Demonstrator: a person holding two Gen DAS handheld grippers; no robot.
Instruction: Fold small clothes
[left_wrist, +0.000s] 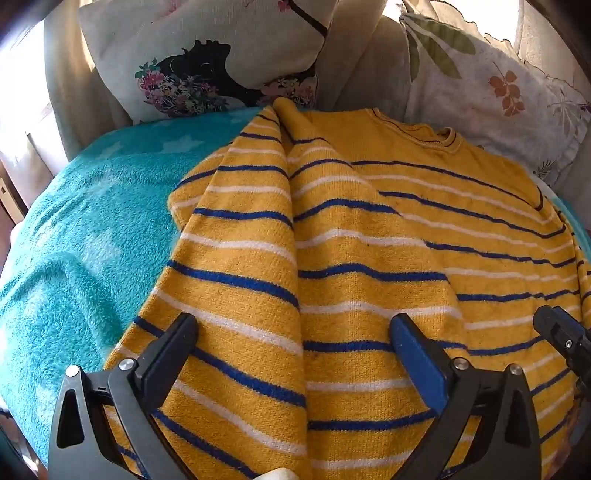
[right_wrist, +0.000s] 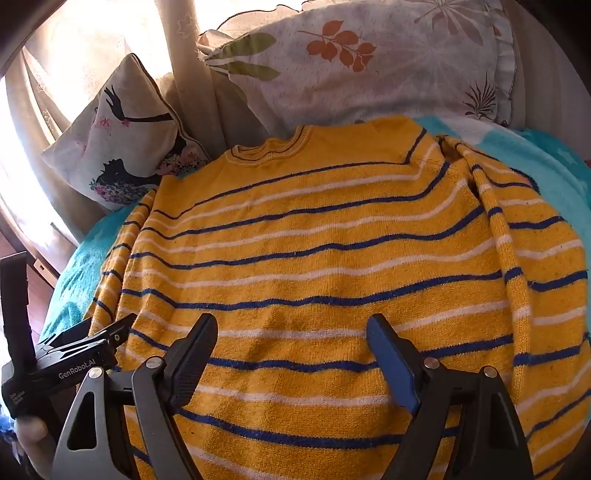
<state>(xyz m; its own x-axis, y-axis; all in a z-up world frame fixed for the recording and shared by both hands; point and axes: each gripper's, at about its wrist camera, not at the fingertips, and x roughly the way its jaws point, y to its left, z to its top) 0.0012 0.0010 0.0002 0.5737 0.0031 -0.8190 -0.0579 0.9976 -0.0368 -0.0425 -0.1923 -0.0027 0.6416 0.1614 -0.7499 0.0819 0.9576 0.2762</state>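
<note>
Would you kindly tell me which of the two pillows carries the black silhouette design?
The smaller pillow, left of the sweater's neckline in the right wrist view; the larger pillow shows orange and green leaves only.

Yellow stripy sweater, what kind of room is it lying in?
Probably a bedroom. The sweater lies spread on a fluffy turquoise blanket, with patterned pillows propped behind it and a sunlit curtain beyond, like a bed by a window.

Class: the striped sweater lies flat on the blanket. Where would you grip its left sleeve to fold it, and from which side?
Grip the sleeve by its outer edge, coming from the blanket side. It already lies doubled along the sweater, its free edge exposed there.
</note>
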